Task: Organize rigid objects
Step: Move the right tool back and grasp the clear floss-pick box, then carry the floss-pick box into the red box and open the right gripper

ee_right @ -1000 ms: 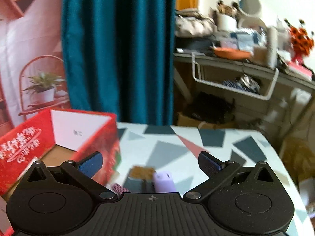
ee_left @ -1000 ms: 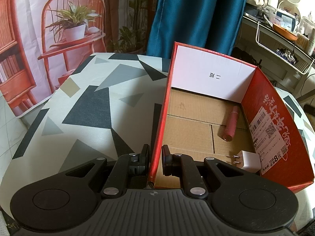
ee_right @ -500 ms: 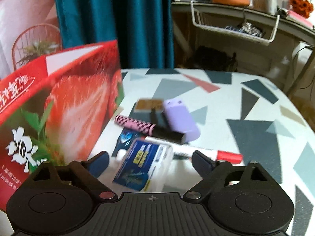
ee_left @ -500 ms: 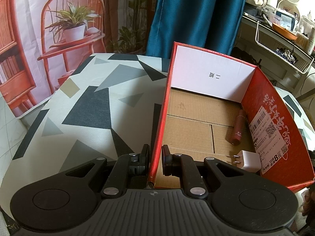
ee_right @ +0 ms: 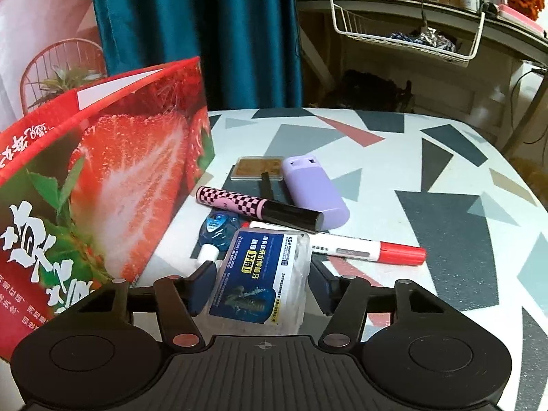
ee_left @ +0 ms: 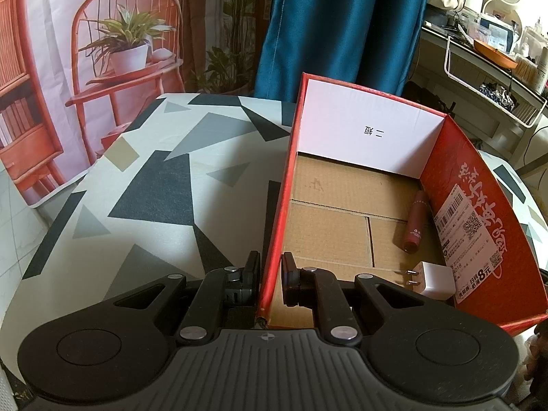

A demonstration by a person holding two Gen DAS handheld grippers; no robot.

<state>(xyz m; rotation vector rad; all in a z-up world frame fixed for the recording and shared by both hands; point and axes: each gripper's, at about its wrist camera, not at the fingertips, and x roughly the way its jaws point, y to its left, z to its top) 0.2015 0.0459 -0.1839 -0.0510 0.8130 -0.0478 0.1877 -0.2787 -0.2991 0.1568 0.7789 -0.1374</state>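
Red box: left wall clamped between left gripper jaws. Inside, by right wall: 1 red tube, 1 white charger. Outside, right of box: clear plastic case between parted right gripper jaws, contact unclear; checkered tube, marker, purple case beyond.

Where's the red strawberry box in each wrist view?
Left wrist: red strawberry box fills centre-right, seen from above into its cardboard floor; the left claw straddles its near-left wall.
Right wrist: the same box stands at the left edge, showing only its strawberry-printed outer side.
Shared landmark: the teal curtain behind the table.
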